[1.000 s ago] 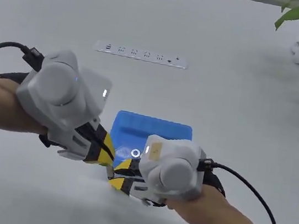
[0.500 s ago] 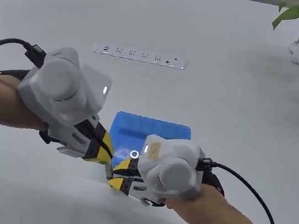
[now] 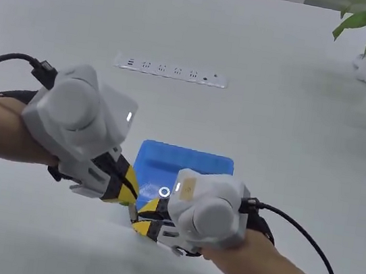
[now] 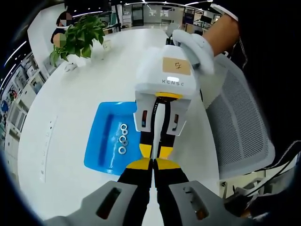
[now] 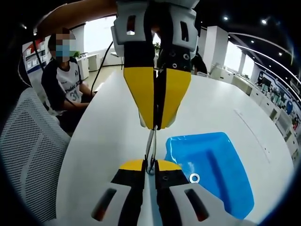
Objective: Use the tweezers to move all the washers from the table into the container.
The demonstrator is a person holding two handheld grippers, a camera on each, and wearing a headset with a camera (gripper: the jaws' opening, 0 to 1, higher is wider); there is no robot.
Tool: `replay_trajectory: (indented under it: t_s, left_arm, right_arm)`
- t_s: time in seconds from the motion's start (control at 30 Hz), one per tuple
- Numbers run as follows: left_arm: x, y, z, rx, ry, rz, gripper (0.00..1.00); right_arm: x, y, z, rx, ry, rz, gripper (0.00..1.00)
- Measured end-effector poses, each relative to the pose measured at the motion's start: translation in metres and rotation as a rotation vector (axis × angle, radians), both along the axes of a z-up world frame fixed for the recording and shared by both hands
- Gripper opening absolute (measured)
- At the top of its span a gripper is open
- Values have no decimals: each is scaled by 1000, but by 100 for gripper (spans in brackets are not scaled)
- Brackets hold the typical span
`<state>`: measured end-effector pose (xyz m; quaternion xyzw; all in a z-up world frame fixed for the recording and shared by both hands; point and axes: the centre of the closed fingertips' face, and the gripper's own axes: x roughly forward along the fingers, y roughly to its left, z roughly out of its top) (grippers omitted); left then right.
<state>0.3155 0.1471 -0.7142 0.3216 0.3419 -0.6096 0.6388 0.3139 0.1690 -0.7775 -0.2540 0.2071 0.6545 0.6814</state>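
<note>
Unmoved tweezers, lengthwise along right gripper

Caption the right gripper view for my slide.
Left gripper and right gripper meet nose to nose, tweezers between them, beside the blue container.

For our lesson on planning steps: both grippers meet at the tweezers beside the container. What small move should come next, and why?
Probably open the left gripper a little, leaving the tweezers to the right gripper. Both look shut on them, tip to tip, so neither can aim. A washer lies at the near corner of the container, close to the right gripper.
</note>
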Motion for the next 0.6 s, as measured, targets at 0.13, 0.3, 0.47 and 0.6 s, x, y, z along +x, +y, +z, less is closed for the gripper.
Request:
replay_trajectory:
  t_s: [0.13,0.3,0.47,0.6]
  left_arm:
    - [-1,0,0,11,-4,-2,5]
    - [-4,-1,6,9,-7,-2,5]
    - [-7,-2,13,9,-18,0,5]
    - [-8,-2,19,15,-31,-1,5]
  right_arm:
    - [-1,0,0,-3,-3,5,9]
    - [-2,-1,4,3,-8,6,9]
    - [-4,-1,11,8,-13,11,9]
    - [-5,-2,17,10,-24,15,8]
